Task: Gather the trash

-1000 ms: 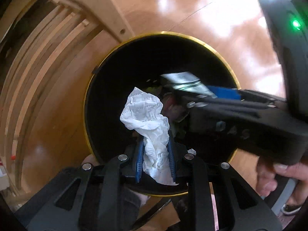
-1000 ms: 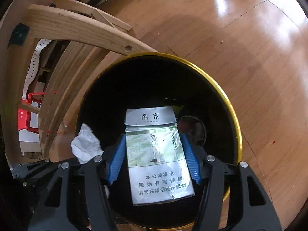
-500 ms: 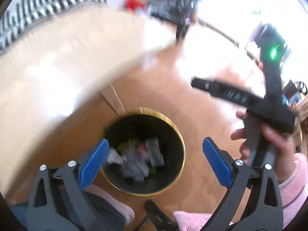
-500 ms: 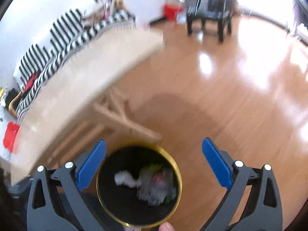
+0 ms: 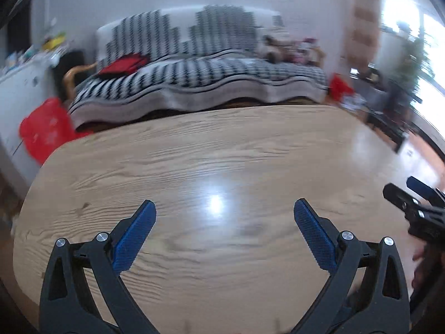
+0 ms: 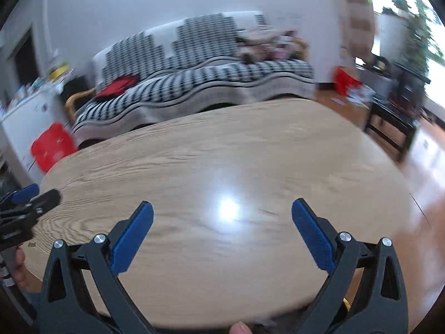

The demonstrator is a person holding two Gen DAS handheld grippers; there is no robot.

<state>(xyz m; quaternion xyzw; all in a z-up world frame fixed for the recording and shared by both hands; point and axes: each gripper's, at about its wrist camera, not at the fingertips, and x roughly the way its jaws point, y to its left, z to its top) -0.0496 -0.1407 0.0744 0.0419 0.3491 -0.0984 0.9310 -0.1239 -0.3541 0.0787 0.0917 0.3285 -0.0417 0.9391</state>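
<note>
My left gripper (image 5: 224,211) is wide open and empty, held above the near part of a light wooden oval table (image 5: 194,153). My right gripper (image 6: 222,211) is also wide open and empty above the same table (image 6: 250,144). The right gripper shows at the right edge of the left wrist view (image 5: 417,203), and the left gripper shows at the left edge of the right wrist view (image 6: 30,197). No trash shows on the tabletop. The bin is out of view, apart from a sliver of gold rim (image 6: 345,303) below the table's near edge.
A sofa with a black-and-white patterned cover (image 5: 211,75) stands behind the table, with a red cushion (image 5: 125,64) on it. A red bag (image 5: 44,130) sits at the left. A dark side table (image 6: 395,117) and a plant stand at the right by a bright window.
Both grippers released the tissue and the cigarette pack into the black bin, opened wide, then lifted and tilted up from the bin to face the tabletop and sofa.
</note>
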